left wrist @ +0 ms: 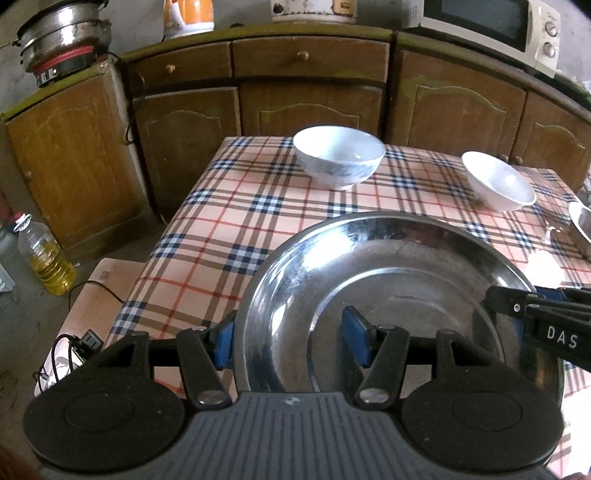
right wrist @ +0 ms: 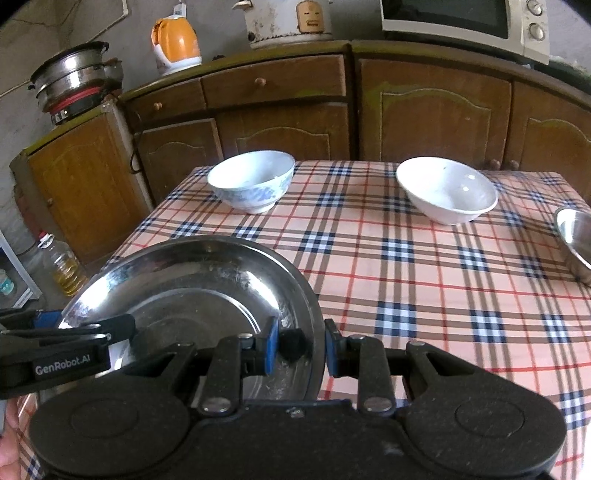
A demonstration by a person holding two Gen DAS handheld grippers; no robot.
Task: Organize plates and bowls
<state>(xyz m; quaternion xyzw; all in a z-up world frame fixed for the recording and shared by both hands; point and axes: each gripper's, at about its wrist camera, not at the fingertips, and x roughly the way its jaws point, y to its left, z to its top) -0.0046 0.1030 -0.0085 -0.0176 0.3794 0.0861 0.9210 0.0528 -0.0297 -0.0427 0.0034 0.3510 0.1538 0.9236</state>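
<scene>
Two grippers grasp one steel plate [left wrist: 388, 280] from opposite sides, above the near part of a table under a checked cloth [left wrist: 236, 229]. The left gripper [left wrist: 291, 338] has its blue pads on either side of the plate's left rim, one outside and one inside the dish, and looks clamped on it. The right gripper [right wrist: 299, 345] does the same at the right rim, one pad inside and one outside, gripping it.

Writing is scarce. In the left wrist view, white letters "DAS" show on the right gripper's black finger, cut off at the frame edge (the rest of the word is out of view). In the right wrist view, "GenRobot.AI" reads in white on the left gripper's side. A label on the white cooker [right wrist: 291, 22] along the back counter is too small to read.

Farther back on the table stand a white bowl with a blue pattern [left wrist: 338, 160] and, well apart to its right, a plain white bowl [left wrist: 498, 184]. A steel bowl [right wrist: 576, 240] at the table's right edge is cut off by the frame in both views. The microwave [right wrist: 461, 22], orange kettle [right wrist: 175, 42] and cooker are cropped at the top. An oil bottle [left wrist: 46, 254] stands on the floor to the left.
</scene>
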